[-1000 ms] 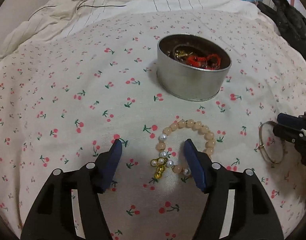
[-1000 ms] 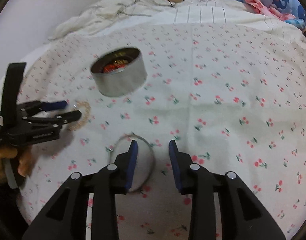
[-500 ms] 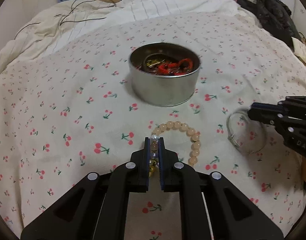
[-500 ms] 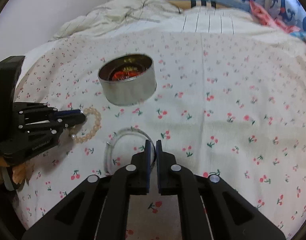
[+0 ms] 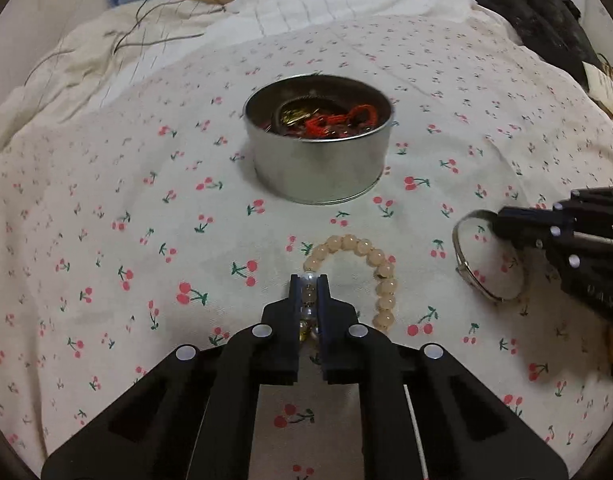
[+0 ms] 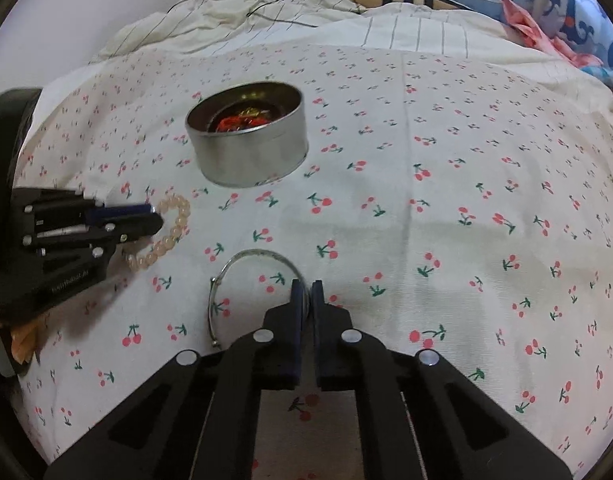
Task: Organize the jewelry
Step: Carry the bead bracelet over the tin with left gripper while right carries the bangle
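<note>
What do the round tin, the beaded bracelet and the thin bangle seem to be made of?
Round tin: looks like brushed metal, dull silver with a soft sheen and a rolled rim.
Beaded bracelet: peach, slightly translucent glossy beads, perhaps glass, resin or stone, plus white pearl-like beads and a gold-coloured charm; it cannot be told which.
Thin bangle: probably silver-toned metal, a narrow band that glints.

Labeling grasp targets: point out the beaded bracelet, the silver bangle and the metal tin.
beaded bracelet point(image 5: 380, 262), left wrist view, on the peach beads at the arc's right.
silver bangle point(image 6: 253, 254), right wrist view, on its far rim.
metal tin point(image 5: 318, 168), left wrist view, on the outer wall.
</note>
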Tool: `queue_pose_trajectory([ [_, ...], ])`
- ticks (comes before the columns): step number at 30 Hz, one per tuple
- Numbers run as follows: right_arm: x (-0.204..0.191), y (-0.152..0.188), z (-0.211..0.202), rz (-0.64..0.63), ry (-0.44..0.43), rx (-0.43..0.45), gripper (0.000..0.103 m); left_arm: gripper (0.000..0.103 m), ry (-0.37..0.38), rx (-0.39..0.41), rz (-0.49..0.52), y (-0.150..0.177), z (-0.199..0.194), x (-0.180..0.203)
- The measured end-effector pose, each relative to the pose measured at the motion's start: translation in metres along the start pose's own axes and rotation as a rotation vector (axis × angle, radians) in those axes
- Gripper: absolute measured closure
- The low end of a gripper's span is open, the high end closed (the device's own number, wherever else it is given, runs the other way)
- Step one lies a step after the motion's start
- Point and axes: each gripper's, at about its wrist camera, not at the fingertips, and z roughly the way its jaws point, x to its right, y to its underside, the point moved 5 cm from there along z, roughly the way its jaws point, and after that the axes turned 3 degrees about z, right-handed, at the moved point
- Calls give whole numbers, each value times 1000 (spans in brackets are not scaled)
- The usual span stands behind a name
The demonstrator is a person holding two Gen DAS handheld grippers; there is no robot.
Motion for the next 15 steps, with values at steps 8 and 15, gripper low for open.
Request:
queue_pose_trajectory([
  [8, 1, -8, -11, 29, -24, 58, 99, 96, -8, 97, 24, -8, -24, 4],
  [15, -3, -13, -21, 23, -52, 104, 99, 96, -6, 132, 33, -15, -35, 5],
])
